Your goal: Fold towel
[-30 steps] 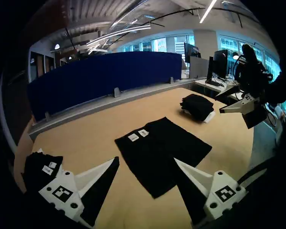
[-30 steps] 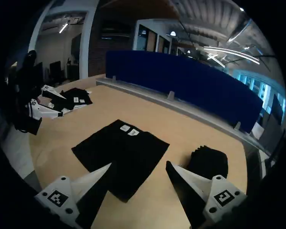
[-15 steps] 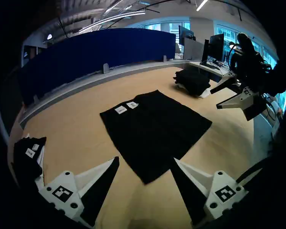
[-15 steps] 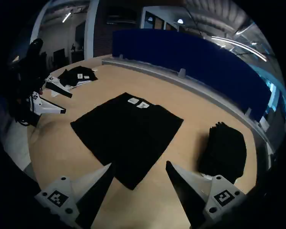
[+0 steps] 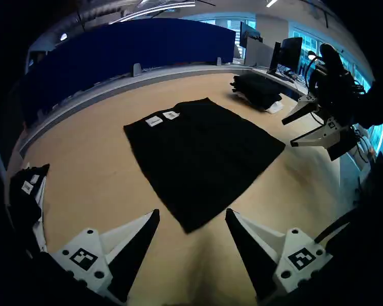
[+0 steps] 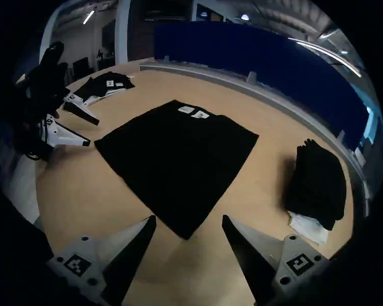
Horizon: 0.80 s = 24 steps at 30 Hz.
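Observation:
A black towel (image 5: 201,148) lies flat on the wooden table, with two white labels (image 5: 159,118) near its far edge. In the left gripper view, my left gripper (image 5: 191,217) hangs open just above the towel's near corner. The right gripper (image 5: 293,126) stands open farther off at the right, held over the table's edge. In the right gripper view the same towel (image 6: 176,155) spreads out, and my right gripper (image 6: 188,223) is open over its near corner. The left gripper (image 6: 87,131) sits open at the far left there.
A stack of folded black towels (image 5: 256,89) rests at the far right of the table, also seen as the stack (image 6: 319,183). A smaller dark pile (image 5: 25,194) with white labels lies at the left edge. A blue partition (image 5: 120,48) runs along the table's back.
Both grippers have tilted down and moved closer to the table, so the towel's near corner now sits between each pair of fingers. The towel itself has not moved.

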Available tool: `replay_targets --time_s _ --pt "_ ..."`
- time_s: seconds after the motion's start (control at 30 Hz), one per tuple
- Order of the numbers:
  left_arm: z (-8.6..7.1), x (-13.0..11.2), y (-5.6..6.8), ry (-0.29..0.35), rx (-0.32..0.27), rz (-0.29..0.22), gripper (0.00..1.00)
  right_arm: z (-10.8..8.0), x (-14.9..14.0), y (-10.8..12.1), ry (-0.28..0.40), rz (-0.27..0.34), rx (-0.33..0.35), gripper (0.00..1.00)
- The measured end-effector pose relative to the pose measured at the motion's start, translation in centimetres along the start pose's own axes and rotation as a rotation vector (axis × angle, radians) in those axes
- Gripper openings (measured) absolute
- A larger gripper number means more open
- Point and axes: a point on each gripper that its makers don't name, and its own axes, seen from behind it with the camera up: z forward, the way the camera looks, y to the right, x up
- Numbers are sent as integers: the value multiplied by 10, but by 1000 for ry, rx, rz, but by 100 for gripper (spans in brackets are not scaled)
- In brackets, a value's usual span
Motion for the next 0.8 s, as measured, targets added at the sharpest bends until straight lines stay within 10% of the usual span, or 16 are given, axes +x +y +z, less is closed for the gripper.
replay_targets --time_s 0.8 --pt "21 -24 -1 -86 5 33 87 31 -33 0 -83 52 24 81"
